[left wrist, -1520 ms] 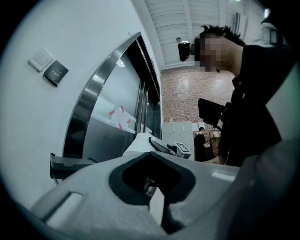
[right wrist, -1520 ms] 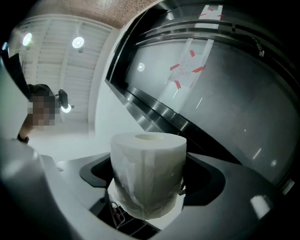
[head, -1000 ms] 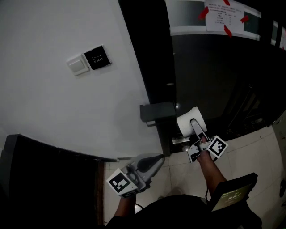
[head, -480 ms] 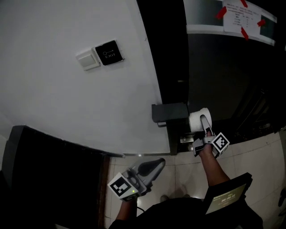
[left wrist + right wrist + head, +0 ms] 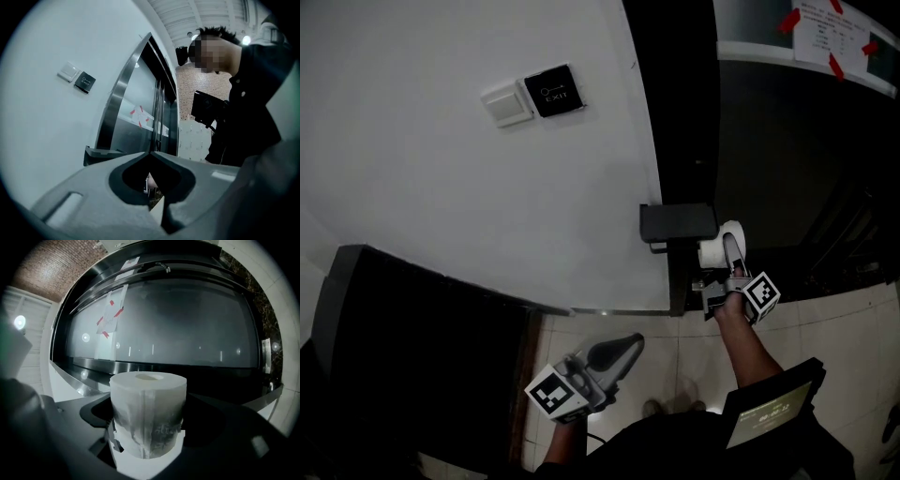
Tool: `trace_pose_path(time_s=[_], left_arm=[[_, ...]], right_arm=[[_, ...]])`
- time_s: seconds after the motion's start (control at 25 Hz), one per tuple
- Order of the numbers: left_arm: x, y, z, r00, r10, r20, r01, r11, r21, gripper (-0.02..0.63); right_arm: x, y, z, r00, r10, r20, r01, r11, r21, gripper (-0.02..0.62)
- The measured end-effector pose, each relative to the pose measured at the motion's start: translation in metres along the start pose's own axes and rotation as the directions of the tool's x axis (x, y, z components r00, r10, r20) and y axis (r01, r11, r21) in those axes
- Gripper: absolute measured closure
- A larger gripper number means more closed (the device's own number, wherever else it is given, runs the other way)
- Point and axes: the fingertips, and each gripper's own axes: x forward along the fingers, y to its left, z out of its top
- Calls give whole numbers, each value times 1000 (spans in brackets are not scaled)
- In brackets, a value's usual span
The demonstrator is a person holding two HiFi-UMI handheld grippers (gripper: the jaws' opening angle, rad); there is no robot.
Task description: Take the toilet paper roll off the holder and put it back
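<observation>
While by holder (image 5: 678, 223), TP (image 5: 147, 404) in hand-held gripper (image 5: 728, 246)

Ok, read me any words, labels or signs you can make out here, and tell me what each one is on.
"EXIT", under a key symbol, on the black wall plate; it is small, so this reading is only likely.
Paper notice taped to the glass door: printed lines too small to read.
Label on the dark board at the person's waist: blurred, unreadable.
Toilet paper roll: faint marks, nothing readable.

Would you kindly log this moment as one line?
right claw: shut on toilet paper roll | left claw: shut, empty | toilet paper roll: beside holder
</observation>
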Motion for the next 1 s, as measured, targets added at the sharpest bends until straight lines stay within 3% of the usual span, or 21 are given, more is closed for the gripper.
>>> trace_pose_path(time_s=[0.6, 0.72, 0.88, 1.0], left_arm=[[-42, -5, -1, 997, 78, 18, -78, 997, 4, 604], [-45, -7, -1, 997, 78, 27, -78, 997, 1, 604], [-41, -10, 0, 997, 63, 32, -63, 998, 0, 604], [-36, -14, 3, 998, 40, 42, -40, 999, 0, 604]], right_arm=[[13, 0, -111, 975, 42, -219, -23, 996, 89, 167], [10, 5, -122, 943, 94, -318, -69, 993, 91, 164], [-10, 14, -134, 883, 155, -442, -136, 988, 74, 93], [-37, 22, -135, 858, 164, -486, -167, 985, 38, 102]])
